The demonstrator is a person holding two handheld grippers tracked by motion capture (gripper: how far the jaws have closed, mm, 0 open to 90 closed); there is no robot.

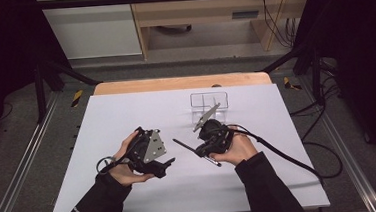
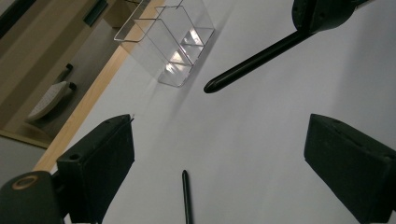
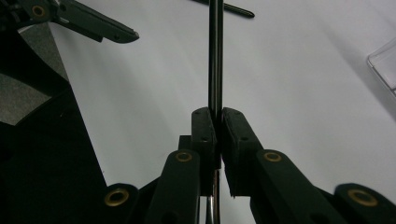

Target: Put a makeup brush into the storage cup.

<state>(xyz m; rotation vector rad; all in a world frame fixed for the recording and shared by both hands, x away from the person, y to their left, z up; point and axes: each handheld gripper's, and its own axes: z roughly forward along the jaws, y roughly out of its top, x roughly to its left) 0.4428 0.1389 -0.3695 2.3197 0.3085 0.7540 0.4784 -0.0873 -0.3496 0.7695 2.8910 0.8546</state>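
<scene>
My right gripper (image 1: 199, 149) (image 3: 215, 114) is shut on a slim black pen (image 1: 183, 145) (image 3: 215, 56), which sticks out past the jaws toward the left hand. The same pen (image 2: 252, 60) shows in the left gripper view at upper right, raised above the sheet. My left gripper (image 1: 164, 154) (image 2: 222, 123) is open, jaws wide apart with nothing pressed between them. A second black pen (image 2: 186, 196) (image 3: 229, 7) lies on the white sheet, low between the left jaws. A clear divided organizer box (image 1: 209, 103) (image 2: 173, 46) stands just beyond the right gripper.
A white sheet (image 1: 126, 115) covers the wooden table (image 1: 179, 83), with bare room at left and front. A cable (image 1: 290, 159) trails from the right gripper to the right. Metal frame rails (image 1: 20, 168) run along both table sides.
</scene>
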